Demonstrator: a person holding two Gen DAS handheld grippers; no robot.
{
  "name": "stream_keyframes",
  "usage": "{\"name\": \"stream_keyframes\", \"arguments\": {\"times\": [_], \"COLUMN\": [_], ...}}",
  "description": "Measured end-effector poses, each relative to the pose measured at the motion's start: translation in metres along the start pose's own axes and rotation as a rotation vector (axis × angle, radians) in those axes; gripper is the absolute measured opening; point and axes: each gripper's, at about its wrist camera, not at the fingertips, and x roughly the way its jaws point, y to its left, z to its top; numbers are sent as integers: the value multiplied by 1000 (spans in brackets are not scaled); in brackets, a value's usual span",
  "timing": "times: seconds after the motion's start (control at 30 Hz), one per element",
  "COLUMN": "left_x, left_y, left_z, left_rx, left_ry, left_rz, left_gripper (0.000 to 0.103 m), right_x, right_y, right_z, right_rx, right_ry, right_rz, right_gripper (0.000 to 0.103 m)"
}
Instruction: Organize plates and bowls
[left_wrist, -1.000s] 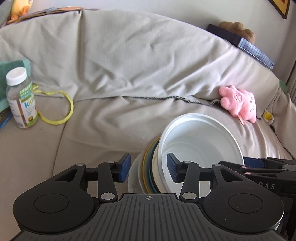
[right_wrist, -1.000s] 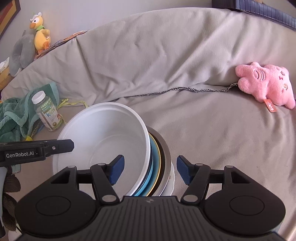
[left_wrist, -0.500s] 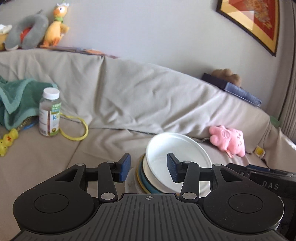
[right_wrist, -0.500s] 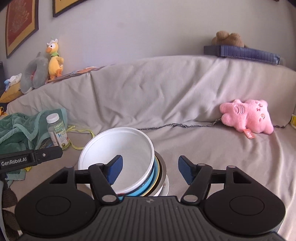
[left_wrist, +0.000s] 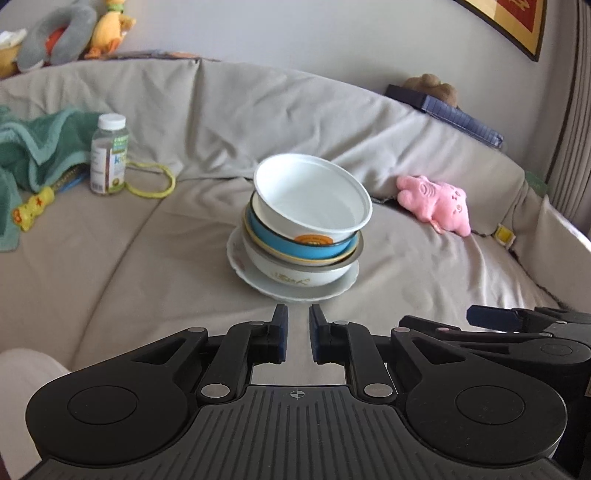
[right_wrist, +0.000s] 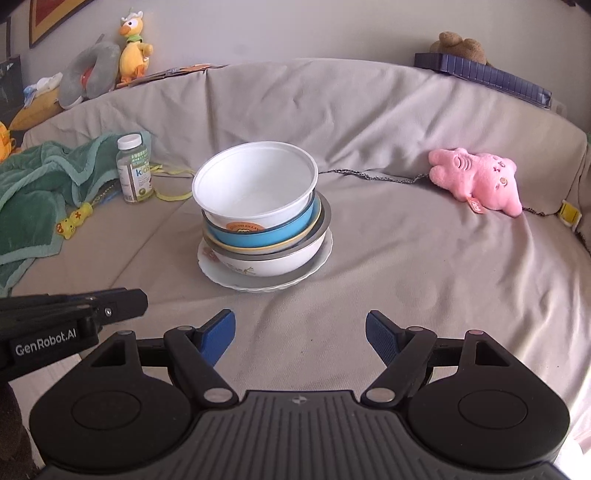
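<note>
While left gripper (left_wrist: 298, 334) sits closed and right gripper (right_wrist: 300, 338) opens empty, bottle (right_wrist: 134, 168) flanks stacked bowls (right_wrist: 258, 214).

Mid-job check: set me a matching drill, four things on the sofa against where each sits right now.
Things:
1. white bowl
2. plate
3. pink plush
4. bottle

Places:
A. bottom of the stack
B. right of the stack, at the seat's back
C. top of the stack
D. left of the stack, by the green towel

Pairs: 1-C, 2-A, 3-B, 4-D
</note>
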Motion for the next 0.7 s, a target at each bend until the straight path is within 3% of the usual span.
{"name": "stream_keyframes", "arguments": {"times": [0.13,0.37,0.7], "left_x": [6,23,24], "left_y": [-9,-9,-12], "left_z": [-2,-8,-11], "left_rx": [69,73,88], "left_ry": [15,77,92], "left_rz": [71,56,55], "left_gripper": [15,15,15], "right_x": [7,22,24], "right_y": [0,-2,-5], "right_z": [-1,-6,-7], "right_rx": [18,46,61], "right_ry": [21,71,80], "right_rz": [12,23,23], "right_gripper": [79,79,79]}}
